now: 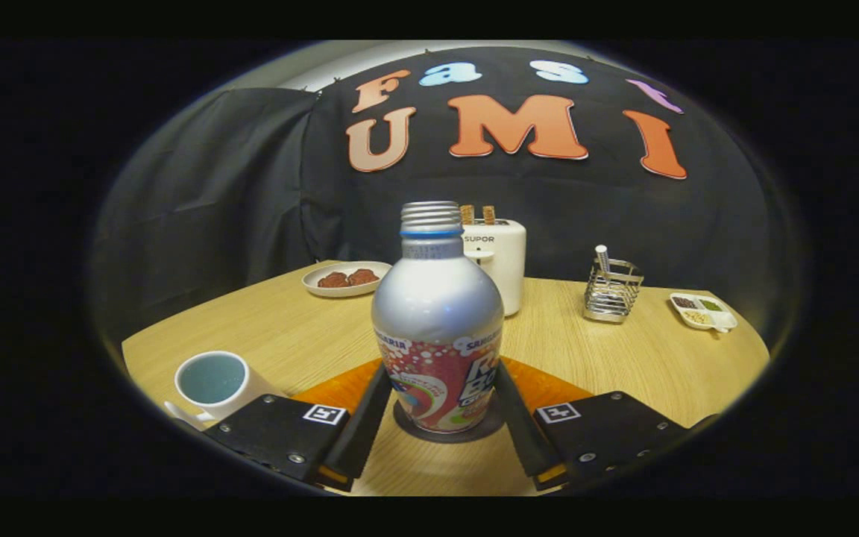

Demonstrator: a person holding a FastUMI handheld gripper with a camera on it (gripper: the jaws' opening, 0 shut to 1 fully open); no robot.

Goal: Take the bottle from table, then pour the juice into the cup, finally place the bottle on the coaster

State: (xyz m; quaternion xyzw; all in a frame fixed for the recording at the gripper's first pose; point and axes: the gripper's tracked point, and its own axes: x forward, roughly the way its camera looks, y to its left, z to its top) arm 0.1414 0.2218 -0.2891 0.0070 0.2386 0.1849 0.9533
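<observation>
A silver bottle [437, 321] with a red printed label and no cap stands upright on a dark round coaster [408, 426]. The coaster lies on an orange mat [329, 393] on the wooden table [288, 328]. My gripper [442, 371] holds the bottle at label height, one finger pressed against each side. A white cup [213, 382] with a bluish inside sits on the table to the left of the fingers, near the table's front edge.
Beyond the bottle stands a white toaster [502, 261] holding bread slices. A plate of brown food [346, 280] lies at the back left. A wire rack [612, 292] and a small divided dish [702, 312] sit at the right.
</observation>
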